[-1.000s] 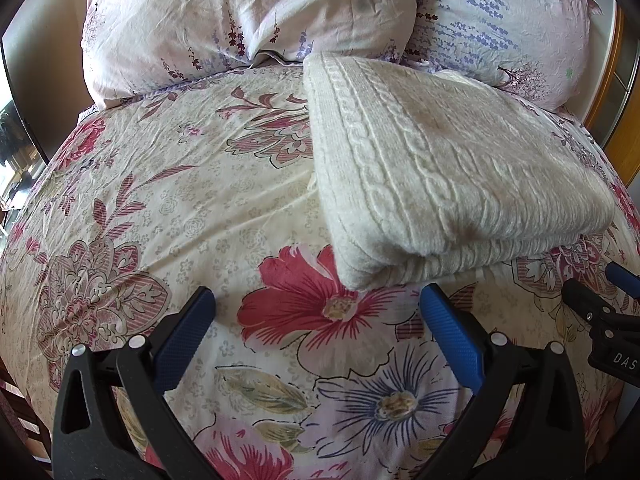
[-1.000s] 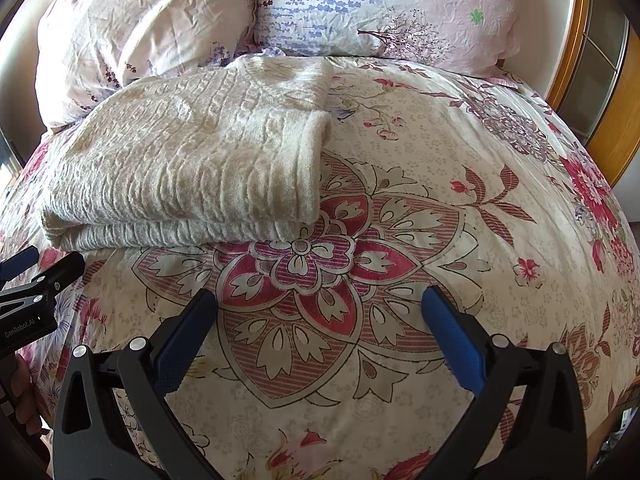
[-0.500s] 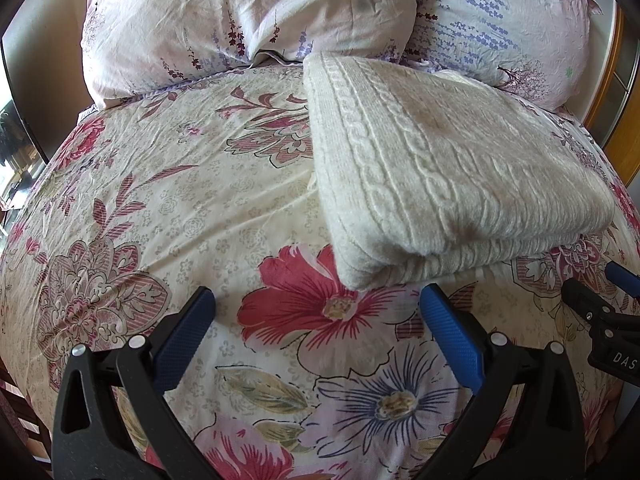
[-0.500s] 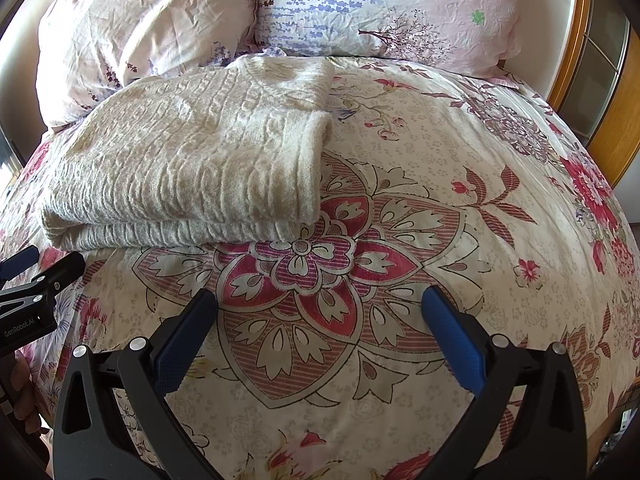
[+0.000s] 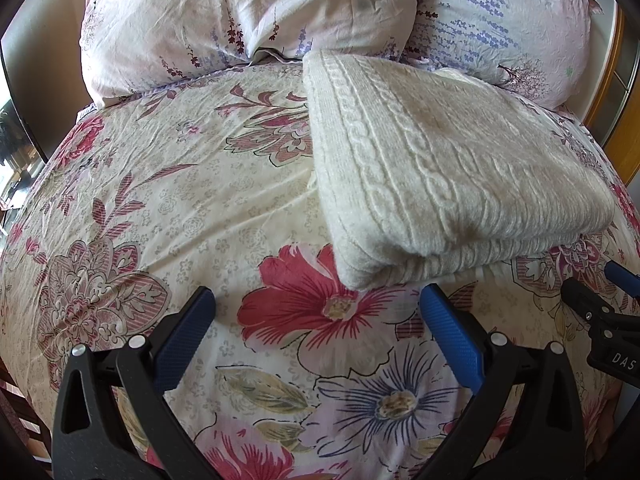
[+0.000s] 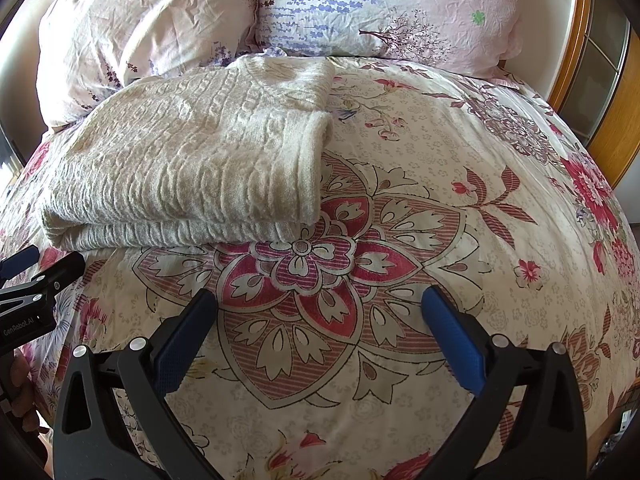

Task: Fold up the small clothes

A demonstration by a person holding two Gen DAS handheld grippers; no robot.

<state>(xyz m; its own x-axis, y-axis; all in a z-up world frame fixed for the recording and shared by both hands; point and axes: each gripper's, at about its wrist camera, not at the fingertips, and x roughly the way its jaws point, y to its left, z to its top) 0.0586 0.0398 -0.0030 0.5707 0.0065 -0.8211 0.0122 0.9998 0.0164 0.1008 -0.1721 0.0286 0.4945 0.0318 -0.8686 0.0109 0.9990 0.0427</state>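
A cream cable-knit sweater (image 5: 440,168) lies folded into a thick rectangle on the floral bedspread (image 5: 180,208), its folded edge facing me. My left gripper (image 5: 316,320) hovers open just short of that near edge, with nothing between its blue pads. In the right wrist view the same sweater (image 6: 192,168) sits at the left, and my right gripper (image 6: 320,320) stands open over the bedspread's (image 6: 460,184) red medallion, to the right of the garment and clear of it. Each gripper shows at the edge of the other's view.
Two pale floral pillows (image 5: 240,20) (image 6: 380,8) lean at the head of the bed just behind the sweater. A wooden-framed panel (image 6: 600,80) stands along the bed's right side. A person's hand (image 6: 20,392) shows at the lower left.
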